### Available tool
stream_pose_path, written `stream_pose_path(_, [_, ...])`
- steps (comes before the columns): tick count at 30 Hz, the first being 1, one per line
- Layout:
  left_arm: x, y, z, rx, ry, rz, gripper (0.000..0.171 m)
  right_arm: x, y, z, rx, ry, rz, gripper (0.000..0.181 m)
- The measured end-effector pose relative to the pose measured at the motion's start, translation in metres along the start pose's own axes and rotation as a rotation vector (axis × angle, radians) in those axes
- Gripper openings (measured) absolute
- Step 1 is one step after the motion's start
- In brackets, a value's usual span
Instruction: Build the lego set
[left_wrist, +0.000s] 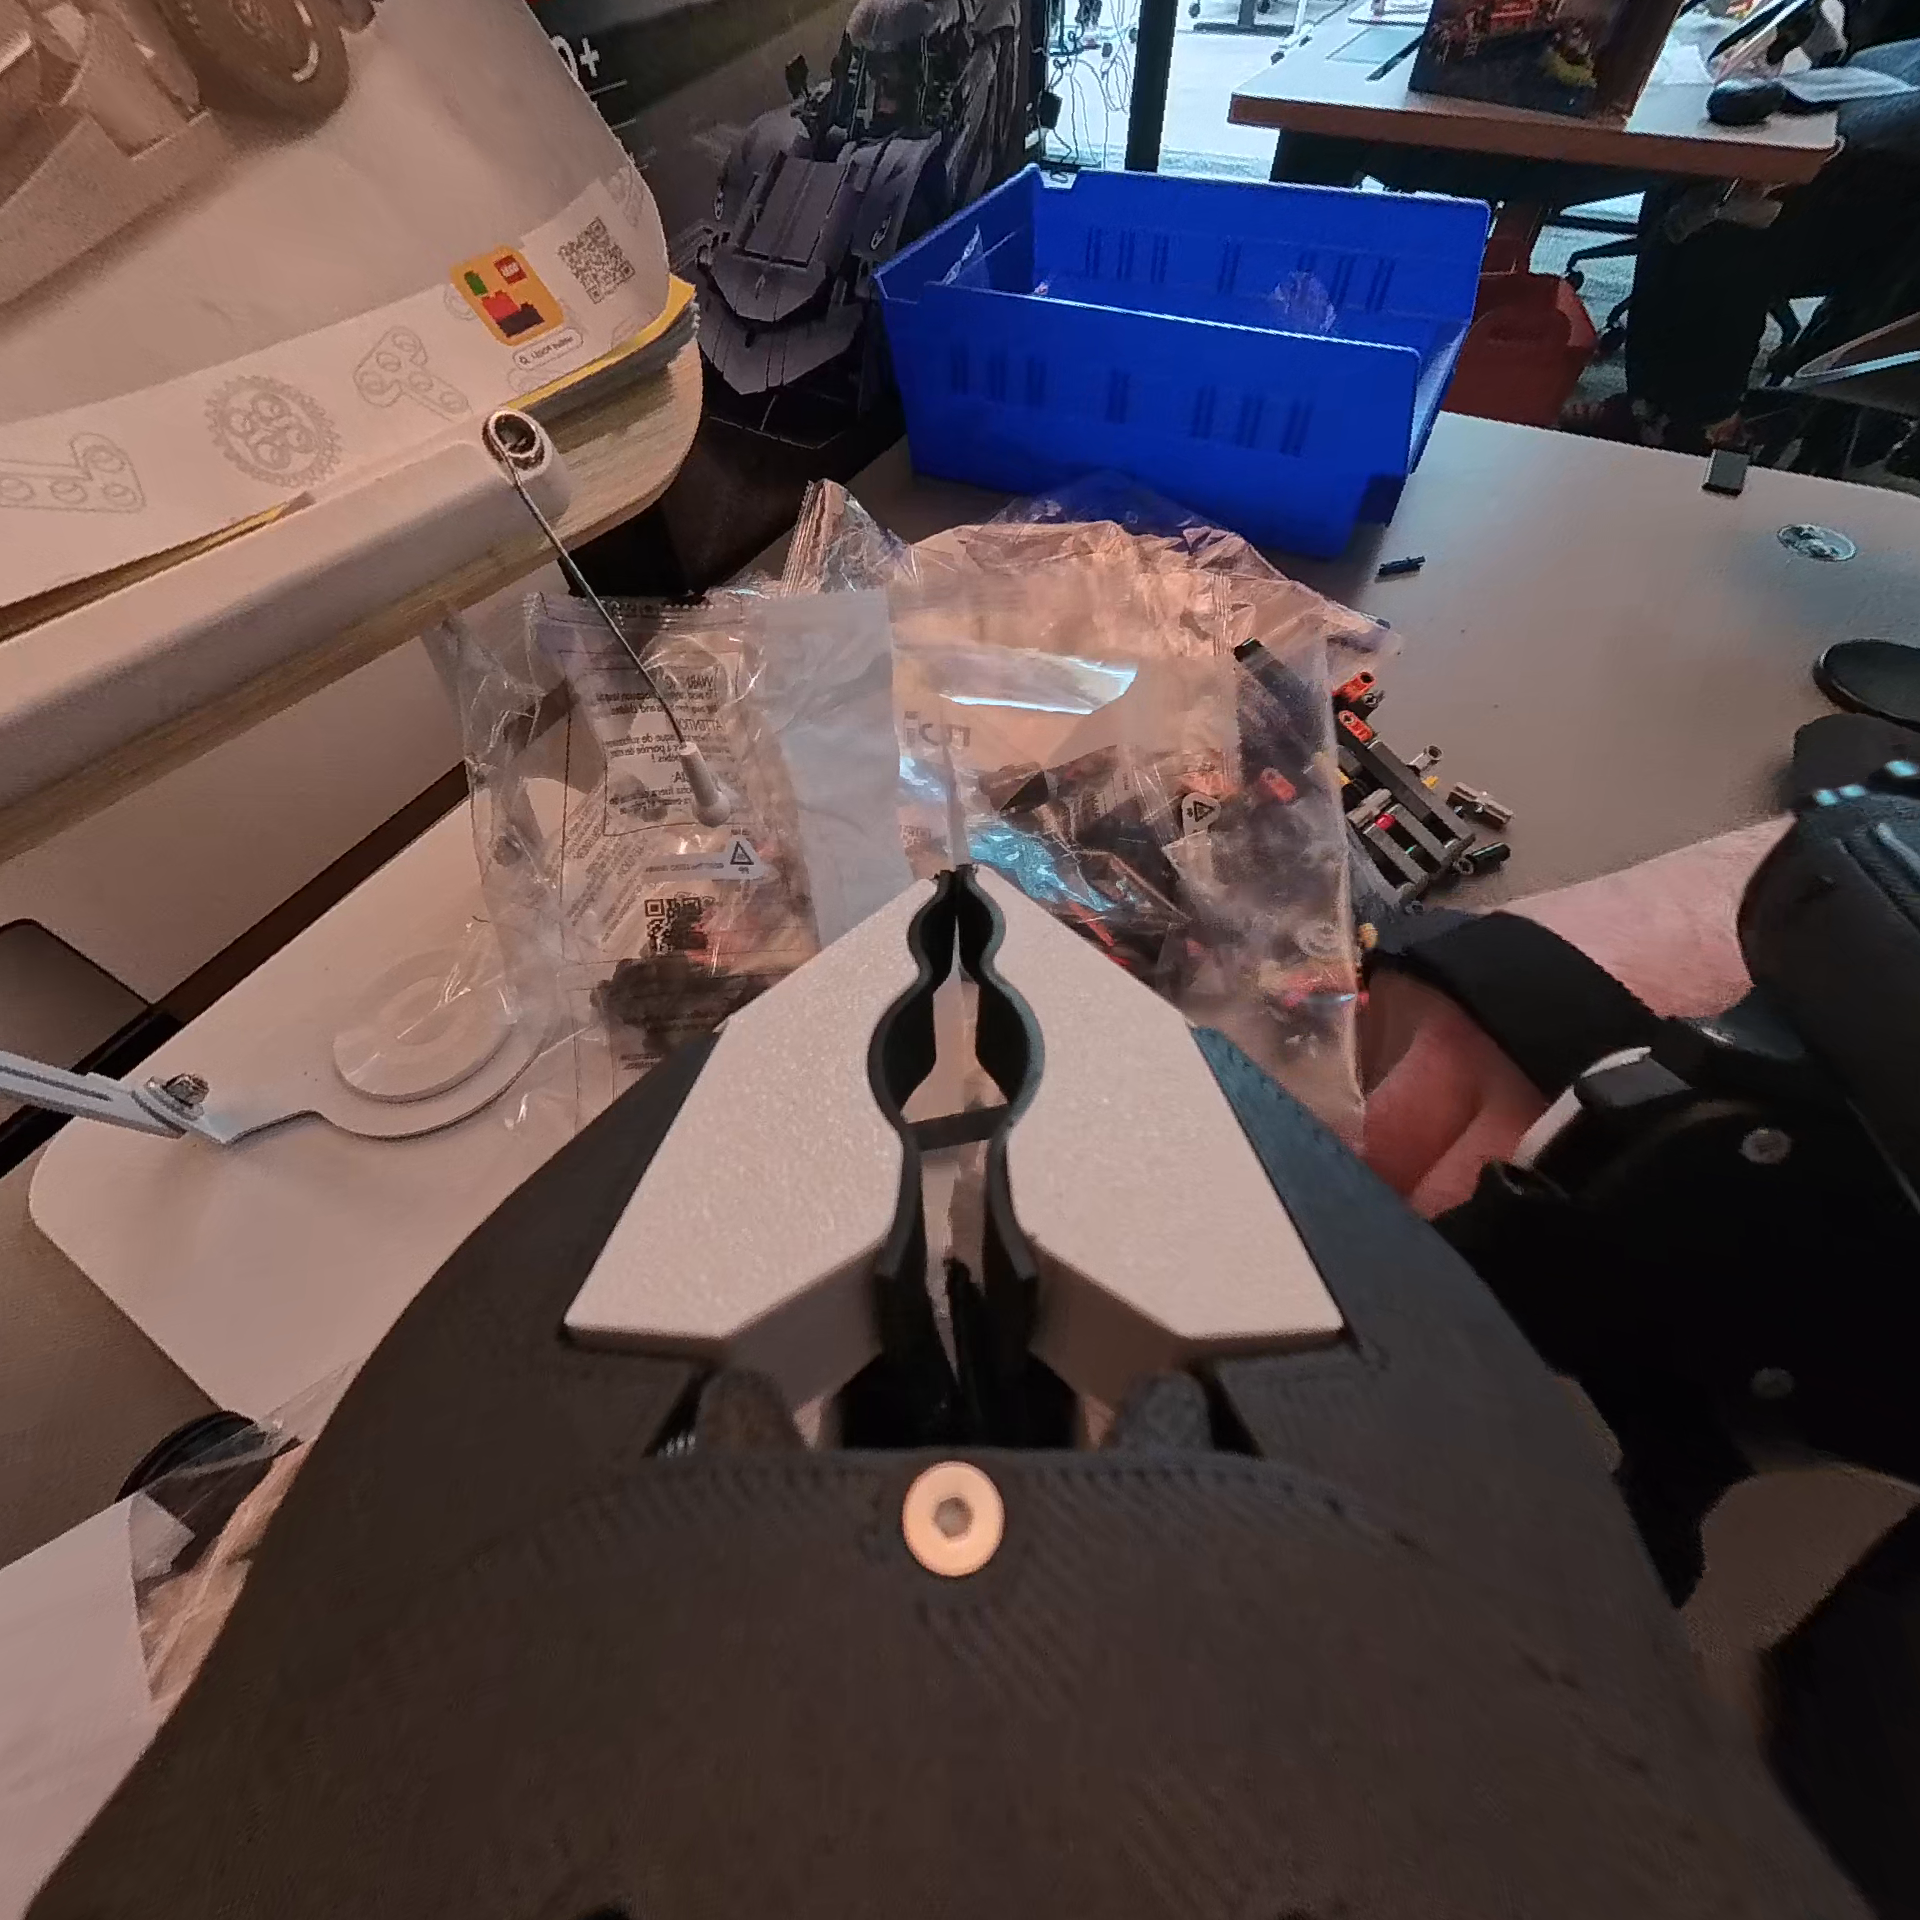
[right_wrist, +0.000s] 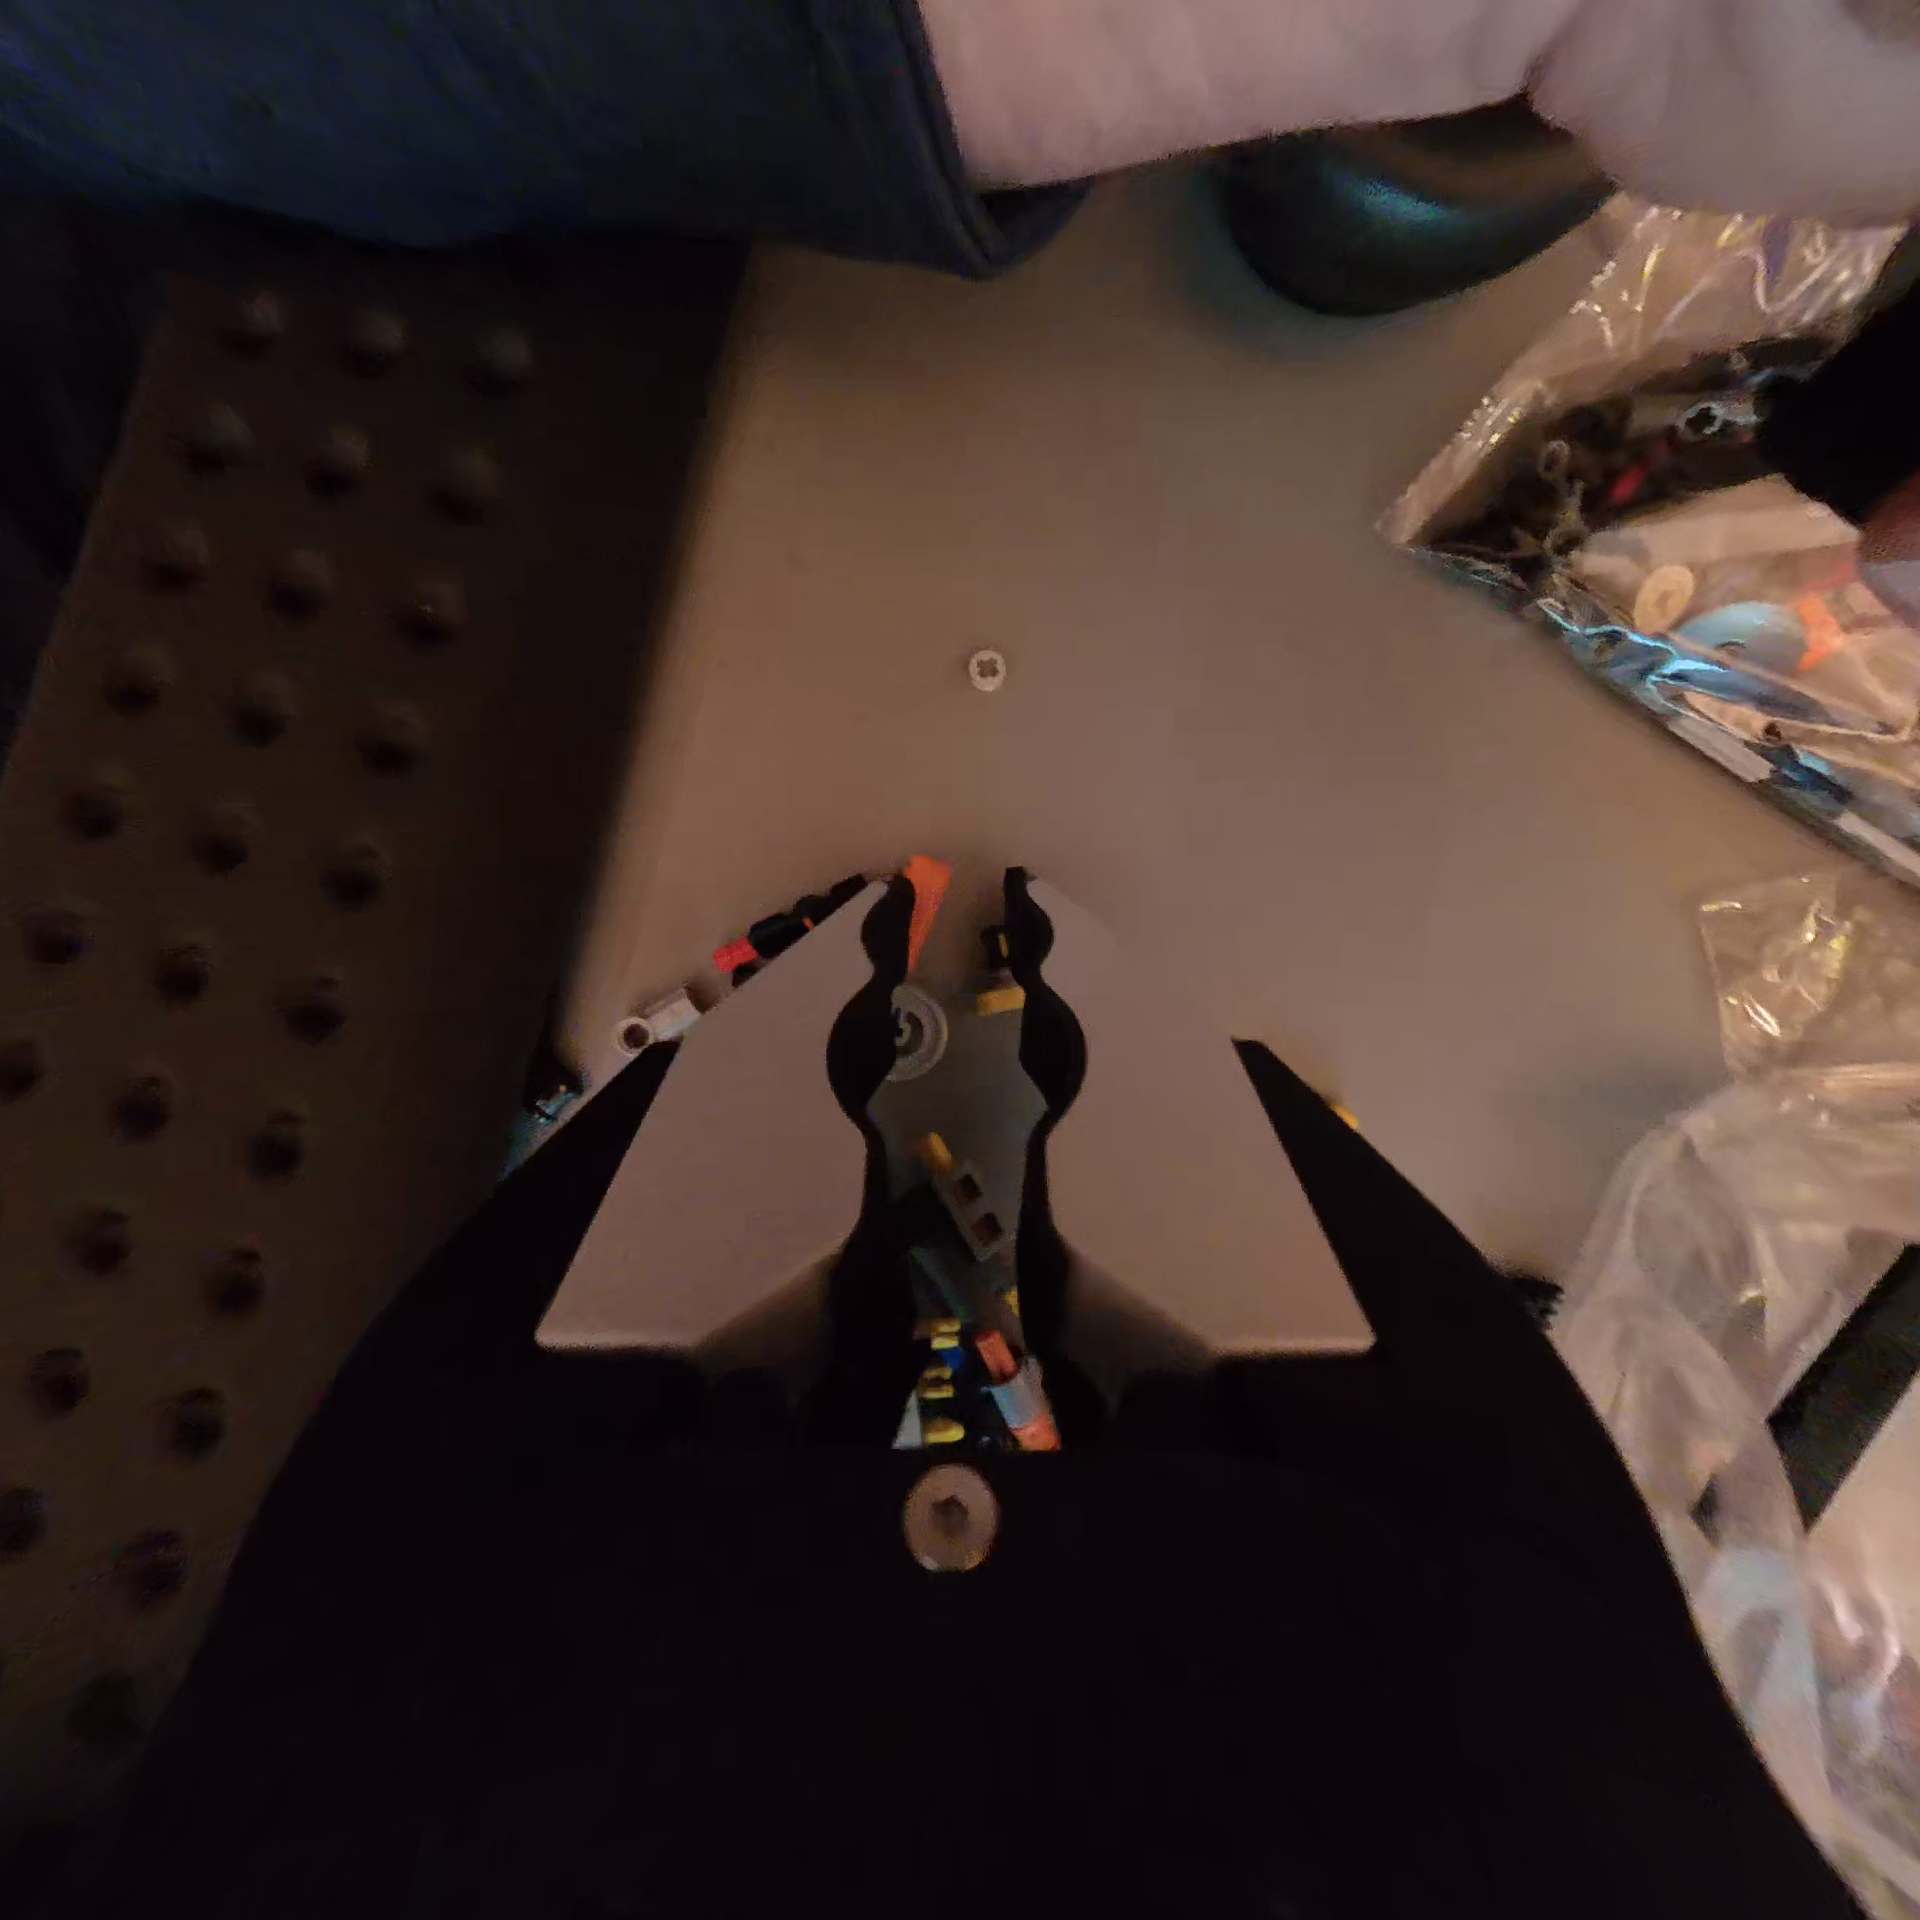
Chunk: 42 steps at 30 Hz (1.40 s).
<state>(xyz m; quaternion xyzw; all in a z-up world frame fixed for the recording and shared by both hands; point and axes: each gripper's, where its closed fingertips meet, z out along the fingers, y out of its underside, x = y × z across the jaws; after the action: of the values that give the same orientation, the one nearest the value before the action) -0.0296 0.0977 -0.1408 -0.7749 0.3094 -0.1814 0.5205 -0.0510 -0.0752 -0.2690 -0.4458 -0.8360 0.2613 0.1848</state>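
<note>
Left gripper (left_wrist: 954, 878): fingers clenched on the edge of a clear plastic bag (left_wrist: 1122, 790) full of small dark, red and orange lego parts. Bag is pinched at its near edge and spreads away from the fingers toward the blue bin (left_wrist: 1174, 405); a thin fold of plastic runs back between the fingers. A second, flatter clear bag (left_wrist: 644, 790) sits just left of it, upright-ish in front of the booklet stand (left_wrist: 312, 644).

Right gripper (right_wrist: 956, 883): fingers released, gap clearly visible, pointing down at the desk (right_wrist: 1195, 831) over loose parts. An orange piece (right_wrist: 925, 899) lies against the inside of the left finger tip, long axis running roughly along the finger; can't tell if it's touching.

Left view only: partly built black beam assembly (left_wrist: 1403, 800) on the desk right of the bag, long axis running away from the camera and slightly left, small pins scattered beside it; instruction booklet (left_wrist: 260, 343) on the stand; right gripper's holder hand (left_wrist: 1455, 1101) at the right edge.

Right view only: a small white round piece (right_wrist: 988, 669) alone on the desk ahead of the fingers; a studded grey baseplate (right_wrist: 260, 831) at left; a row of red, black and white connector bits (right_wrist: 748, 956) left of the fingers; bags at right, blurred
</note>
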Motion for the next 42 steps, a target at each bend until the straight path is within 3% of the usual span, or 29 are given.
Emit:
stream_pose_path(7, [0.0,0.0,0.0,-0.001,0.0,0.001,0.0,-0.003,0.005,0.004,-0.035,-0.009,0.005,0.013])
stream_pose_path(14, [0.0,0.0,0.0,-0.002,-0.001,0.002,0.0,-0.003,0.0,-0.002,-0.013,0.004,-0.01,0.0])
stream_pose_path(21, [-0.002,0.0,-0.002,0.004,-0.004,-0.003,0.0,0.005,0.005,-0.016,0.008,0.047,0.017,0.0])
stream_pose_path(28, [-0.002,-0.001,-0.002,0.005,-0.004,-0.003,0.0,0.001,0.009,-0.007,-0.027,0.027,0.028,0.018])
stream_pose_path(42, [-0.001,0.0,-0.002,0.006,0.0,-0.004,0.0,-0.012,0.015,-0.01,-0.032,-0.043,-0.003,0.013])
